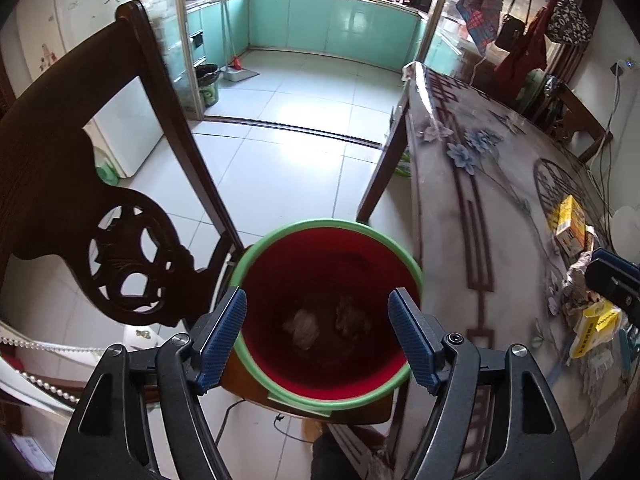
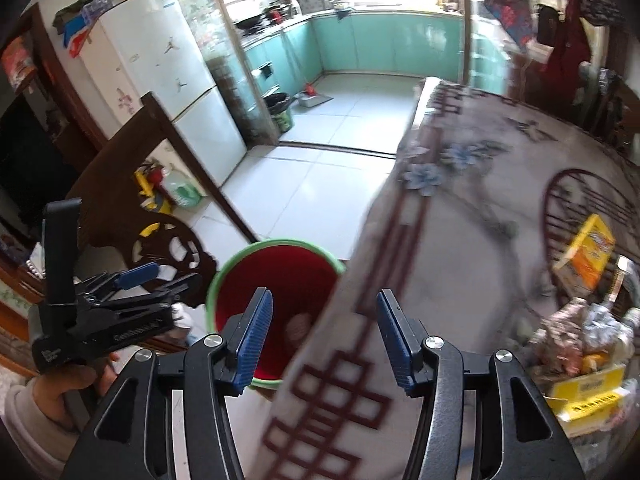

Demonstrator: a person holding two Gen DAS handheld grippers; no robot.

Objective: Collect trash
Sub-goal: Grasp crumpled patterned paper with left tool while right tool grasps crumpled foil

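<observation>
The left gripper (image 1: 318, 336) hangs above a red trash bin (image 1: 326, 312) with a green rim, its blue-padded jaws spread apart with nothing between them. The bin stands on a dark wooden chair (image 1: 60, 184), close against the near left edge of the table (image 1: 500, 200), and two crumpled wads of paper (image 1: 304, 328) lie at its bottom. The right gripper (image 2: 324, 340) hovers over that same edge of the table, partly over the bin's rim, and its jaws too stand apart and empty. In the right wrist view a hand (image 2: 72, 384) in a pale sleeve grips the handle of the left gripper at the picture's left side. The table wears a pale cloth printed with blue flowers and a dark red lattice border. More trash waits at the near right edge of the table: a yellow carton (image 2: 588, 256) lying tilted, a heap of crumpled foil and wrappers (image 2: 580, 328) just beside it, and a flat yellow packet (image 2: 588, 396) at the front of the heap. Beyond the chair a white fridge (image 2: 168, 80) stands against the wall, and a tiled floor (image 1: 280, 160) runs back to a kitchen with pale green cabinets (image 1: 328, 20), where a dark bin (image 1: 208, 80) stands near the doorway.
</observation>
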